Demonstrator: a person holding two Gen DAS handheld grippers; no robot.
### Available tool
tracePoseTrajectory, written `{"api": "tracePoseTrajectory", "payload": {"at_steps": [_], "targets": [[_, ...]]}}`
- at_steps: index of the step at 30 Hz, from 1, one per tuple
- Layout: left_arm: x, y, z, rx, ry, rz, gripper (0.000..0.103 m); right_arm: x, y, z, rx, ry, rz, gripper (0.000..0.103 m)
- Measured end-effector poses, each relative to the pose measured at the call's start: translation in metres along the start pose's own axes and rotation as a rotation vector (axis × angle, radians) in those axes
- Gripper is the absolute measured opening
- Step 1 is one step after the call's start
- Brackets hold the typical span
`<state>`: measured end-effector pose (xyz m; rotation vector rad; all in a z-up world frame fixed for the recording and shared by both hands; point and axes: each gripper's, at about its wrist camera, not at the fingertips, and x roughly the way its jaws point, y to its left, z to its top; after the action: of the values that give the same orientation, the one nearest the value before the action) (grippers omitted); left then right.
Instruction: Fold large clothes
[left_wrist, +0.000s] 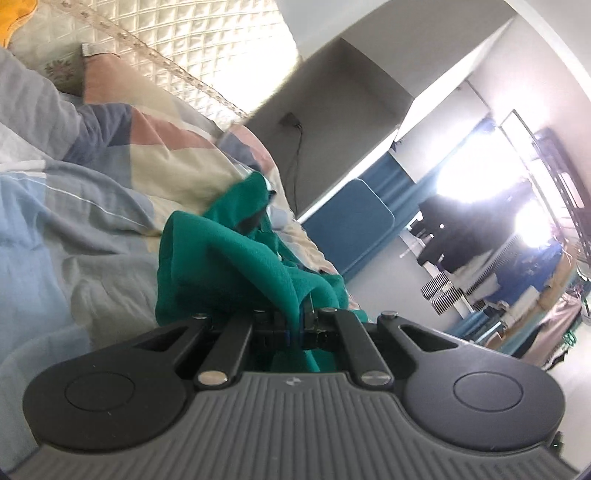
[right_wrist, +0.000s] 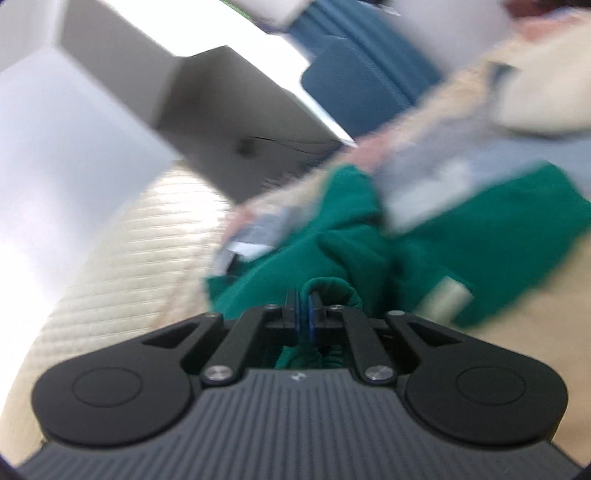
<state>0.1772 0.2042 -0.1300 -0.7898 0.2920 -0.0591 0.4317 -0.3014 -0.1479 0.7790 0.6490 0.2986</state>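
With the left tool (left_wrist: 295, 317) and the right tool (right_wrist: 303, 308) each clamped on a pinch of the green garment (left_wrist: 221, 258), the two should probably draw apart evenly so the cloth opens flat. It is a deep teal knit, bunched and creased, lying on the patchwork quilt (left_wrist: 110, 206) of the bed.

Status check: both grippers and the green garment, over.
Left gripper shut on green garment. Right gripper shut on its bunched edge. Garment crumpled on patchwork quilt. Nothing in the way.
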Motion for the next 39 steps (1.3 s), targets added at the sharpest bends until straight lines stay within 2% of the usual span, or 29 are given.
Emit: {"api": "tracePoseTrajectory", "payload": {"at_steps": [2, 4, 6, 10, 11, 12, 13, 15, 17, 19, 20, 21, 23, 25, 28, 33, 36, 39], "targets": [[-0.001, -0.006, -0.006, 0.017, 0.015, -0.003, 0.005, 0.008, -0.012, -0.008, 0.035, 0.075, -0.11, 0.007], [0.0, -0.01, -0.012, 0.035, 0.029, 0.013, 0.005, 0.017, -0.017, -0.015, 0.027, 0.122, -0.17, 0.008], [-0.001, -0.013, -0.017, 0.041, 0.034, 0.022, 0.005, 0.02, -0.017, -0.016, 0.043, 0.126, -0.177, 0.011], [-0.003, -0.007, -0.018, 0.015, 0.048, 0.029, 0.005, 0.006, -0.01, -0.008, 0.095, 0.115, -0.134, 0.016], [-0.003, -0.005, -0.017, 0.002, 0.051, 0.028, 0.006, 0.007, -0.011, -0.005, 0.101, 0.103, -0.119, 0.031], [-0.003, -0.003, -0.016, -0.012, 0.053, 0.028, 0.006, 0.004, -0.009, -0.004, 0.106, 0.085, -0.095, 0.052], [-0.003, -0.002, -0.016, -0.023, 0.055, 0.026, 0.006, -0.008, -0.01, -0.002, 0.113, 0.06, -0.066, 0.06], [-0.004, -0.001, -0.016, -0.031, 0.058, 0.024, 0.006, -0.014, -0.01, -0.001, 0.116, 0.021, -0.011, 0.063], [-0.004, -0.004, -0.017, -0.02, 0.057, 0.027, 0.006, -0.014, -0.006, -0.001, 0.12, 0.036, 0.059, 0.063], [-0.003, -0.005, -0.018, -0.018, 0.061, 0.037, 0.009, -0.002, -0.006, -0.004, 0.147, 0.085, 0.121, 0.063], [-0.003, -0.004, -0.018, -0.024, 0.066, 0.043, 0.016, 0.004, -0.005, -0.007, 0.158, 0.112, 0.13, 0.064], [-0.002, -0.004, -0.019, -0.032, 0.071, 0.05, 0.03, 0.012, -0.005, -0.011, 0.164, 0.142, 0.118, 0.067], [-0.002, -0.002, -0.019, -0.047, 0.081, 0.062, 0.044, 0.028, -0.007, -0.018, 0.171, 0.188, 0.063, 0.073], [-0.003, -0.003, -0.022, -0.043, 0.097, 0.068, 0.044, 0.042, -0.013, -0.021, 0.192, 0.208, 0.03, 0.074], [-0.001, -0.004, -0.026, -0.036, 0.122, 0.07, 0.045, 0.057, -0.02, -0.017, 0.238, 0.189, 0.064, 0.075], [0.006, -0.002, -0.031, -0.038, 0.166, 0.047, 0.045, 0.064, -0.013, 0.0, 0.217, 0.121, 0.226, 0.074], [0.008, 0.002, -0.031, -0.074, 0.178, -0.02, 0.045, 0.047, 0.005, 0.011, 0.174, 0.053, 0.45, 0.074], [0.011, 0.005, -0.031, -0.114, 0.188, -0.079, 0.045, 0.041, 0.016, 0.015, 0.133, 0.027, 0.519, 0.074]]}}
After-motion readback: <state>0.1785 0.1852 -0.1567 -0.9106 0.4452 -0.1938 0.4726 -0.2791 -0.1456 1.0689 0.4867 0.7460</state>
